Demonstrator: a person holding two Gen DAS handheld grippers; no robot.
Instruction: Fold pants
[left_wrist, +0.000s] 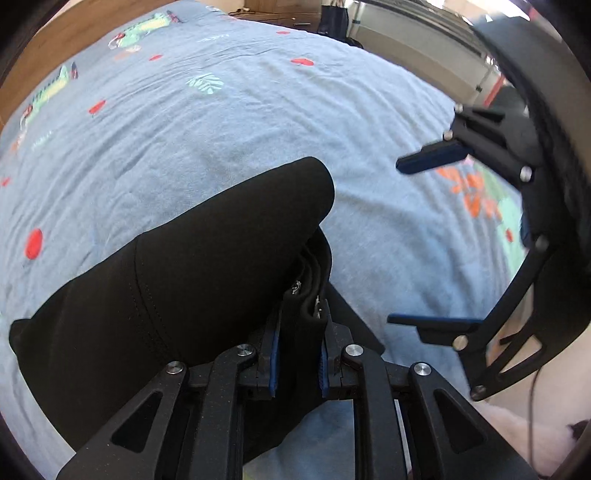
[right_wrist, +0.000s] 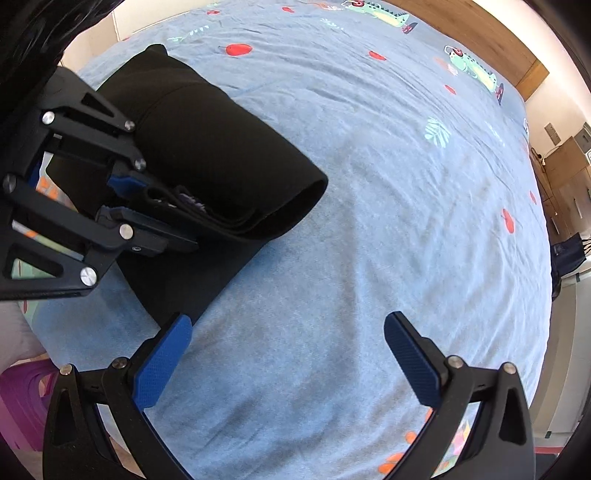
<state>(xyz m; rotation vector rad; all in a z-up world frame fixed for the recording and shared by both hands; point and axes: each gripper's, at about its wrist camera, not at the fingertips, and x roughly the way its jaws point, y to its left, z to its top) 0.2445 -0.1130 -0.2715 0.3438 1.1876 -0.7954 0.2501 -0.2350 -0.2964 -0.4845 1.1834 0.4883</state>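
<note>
The black pants lie folded into a thick bundle on the blue patterned bedsheet. My left gripper is shut on the bundle's layered edge, where a zip shows. In the right wrist view the pants are at the upper left, with the left gripper clamped on their near edge. My right gripper is open and empty above bare sheet, to the right of the pants. It also shows in the left wrist view, open, at the right.
The bedsheet has red, green and orange prints. A wooden headboard runs along the far edge. Cabinets and dark bags stand beyond the bed at the right. A purple item lies at the lower left.
</note>
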